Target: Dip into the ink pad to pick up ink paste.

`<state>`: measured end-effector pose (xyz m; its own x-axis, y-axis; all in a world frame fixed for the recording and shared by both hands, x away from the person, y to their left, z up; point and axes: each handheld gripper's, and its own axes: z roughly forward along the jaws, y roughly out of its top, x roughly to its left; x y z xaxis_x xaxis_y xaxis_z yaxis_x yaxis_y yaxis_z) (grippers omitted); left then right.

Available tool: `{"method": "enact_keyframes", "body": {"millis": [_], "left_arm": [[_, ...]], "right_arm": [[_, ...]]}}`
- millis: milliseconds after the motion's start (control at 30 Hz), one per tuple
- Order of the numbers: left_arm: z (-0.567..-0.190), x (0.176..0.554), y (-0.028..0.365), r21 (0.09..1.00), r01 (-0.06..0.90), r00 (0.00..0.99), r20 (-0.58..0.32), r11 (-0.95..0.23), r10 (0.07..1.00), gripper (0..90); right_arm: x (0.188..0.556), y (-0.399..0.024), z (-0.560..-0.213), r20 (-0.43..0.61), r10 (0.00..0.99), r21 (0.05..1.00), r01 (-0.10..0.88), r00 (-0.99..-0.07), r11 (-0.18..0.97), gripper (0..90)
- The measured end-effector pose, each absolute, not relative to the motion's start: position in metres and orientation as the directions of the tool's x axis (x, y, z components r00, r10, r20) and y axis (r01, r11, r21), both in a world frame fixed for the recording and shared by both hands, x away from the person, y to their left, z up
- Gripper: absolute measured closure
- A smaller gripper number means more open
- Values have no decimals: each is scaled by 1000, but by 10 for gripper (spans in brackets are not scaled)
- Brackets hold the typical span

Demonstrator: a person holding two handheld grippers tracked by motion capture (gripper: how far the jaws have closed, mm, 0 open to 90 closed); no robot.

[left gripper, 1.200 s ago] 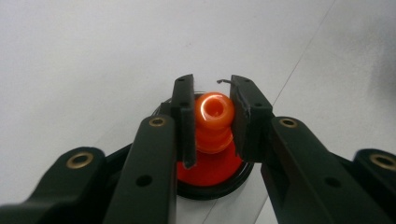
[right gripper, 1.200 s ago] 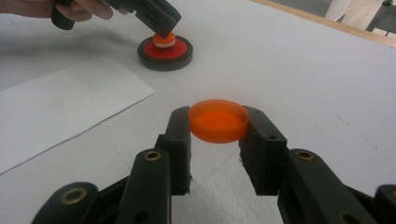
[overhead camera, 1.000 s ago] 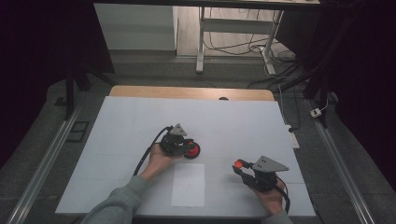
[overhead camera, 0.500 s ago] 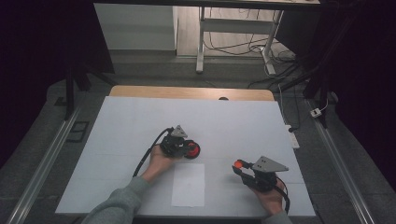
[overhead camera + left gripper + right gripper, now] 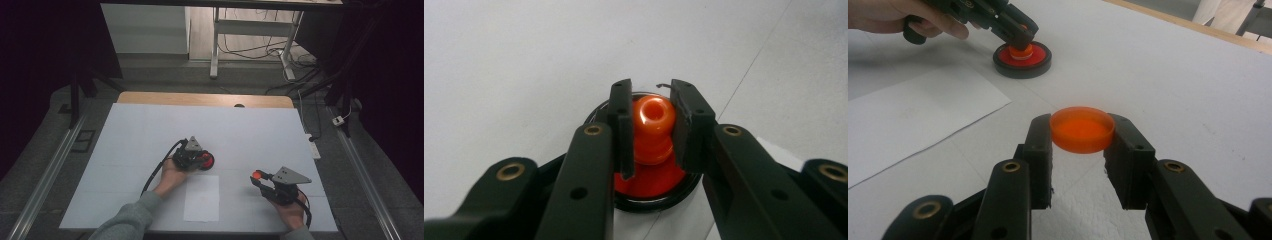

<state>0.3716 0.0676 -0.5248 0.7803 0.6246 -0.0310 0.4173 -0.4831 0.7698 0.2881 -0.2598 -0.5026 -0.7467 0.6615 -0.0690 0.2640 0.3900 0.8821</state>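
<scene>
My left gripper (image 5: 651,127) is shut on an orange knob (image 5: 653,127) that stands in the middle of a round black-rimmed red disc (image 5: 649,187) lying on the white table. In the high view that disc (image 5: 205,160) lies near the table's middle with the left gripper (image 5: 200,160) on it. My right gripper (image 5: 1082,137) is shut on a shallow orange cap (image 5: 1082,128), held by its sides just above the table. In the high view this cap (image 5: 257,175) is at the right gripper (image 5: 258,177), to the right of the paper. The right gripper view also has the left gripper (image 5: 1020,32) on the disc (image 5: 1022,59).
A white paper sheet (image 5: 202,198) lies at the table's front, between the two hands; it shows again in the right gripper view (image 5: 908,122). The white table top (image 5: 150,130) has a wooden strip (image 5: 200,99) along its far edge. Metal rails (image 5: 47,175) run along both sides.
</scene>
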Motion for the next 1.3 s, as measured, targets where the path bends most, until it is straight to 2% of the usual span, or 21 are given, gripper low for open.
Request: {"method": "enact_keyframes", "body": {"millis": [800, 900, 1033, 1300], "left_arm": [[-527, 370, 69, 783, 420, 771, -42, -459, 635, 724], [-526, 372, 71, 779, 448, 763, -78, -438, 642, 723], [-520, 375, 83, 814, 465, 747, -150, -348, 647, 721], [-507, 371, 88, 831, 452, 763, -172, -324, 623, 721]], "right_arm": [[287, -256, -504, -66, 655, 881, 263, -753, 392, 642], [287, -256, -504, -69, 654, 883, 259, -753, 391, 642], [287, -257, -503, -68, 654, 880, 264, -754, 396, 642], [287, -257, -502, -68, 656, 882, 262, -752, 392, 642]]}}
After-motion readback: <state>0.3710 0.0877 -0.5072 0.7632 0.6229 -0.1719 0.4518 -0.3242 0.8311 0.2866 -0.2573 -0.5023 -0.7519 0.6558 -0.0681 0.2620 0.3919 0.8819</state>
